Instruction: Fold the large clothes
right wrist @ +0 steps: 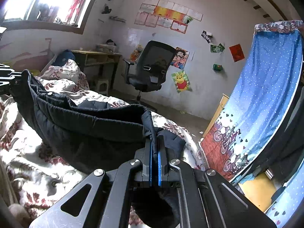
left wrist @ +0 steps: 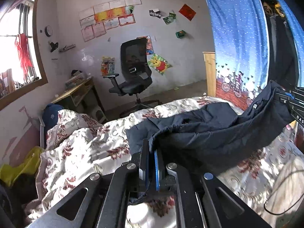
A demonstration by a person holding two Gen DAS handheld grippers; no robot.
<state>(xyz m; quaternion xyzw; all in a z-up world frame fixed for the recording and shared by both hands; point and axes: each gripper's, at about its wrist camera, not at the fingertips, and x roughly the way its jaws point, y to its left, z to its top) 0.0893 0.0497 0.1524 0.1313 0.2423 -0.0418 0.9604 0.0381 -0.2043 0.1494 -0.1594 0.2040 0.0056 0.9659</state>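
A large dark navy quilted garment [left wrist: 209, 131] hangs stretched between my two grippers above a bed with a white and red floral cover [left wrist: 91, 148]. My left gripper [left wrist: 152, 148] is shut on one end of the garment's edge. My right gripper [right wrist: 154, 142] is shut on the other end of the same garment [right wrist: 85, 125]. Each gripper shows in the other's view: the right one at the far right of the left wrist view [left wrist: 290, 98], the left one at the far left of the right wrist view [right wrist: 11, 79]. Part of the garment rests on the bed behind the lifted edge.
A black office chair [left wrist: 133, 70] stands beyond the bed by the postered wall. A wooden desk [left wrist: 79, 93] is under the window. A blue curtain [left wrist: 237, 41] hangs by the bed's right side. A yellow bag [left wrist: 24, 165] lies at the bed's left.
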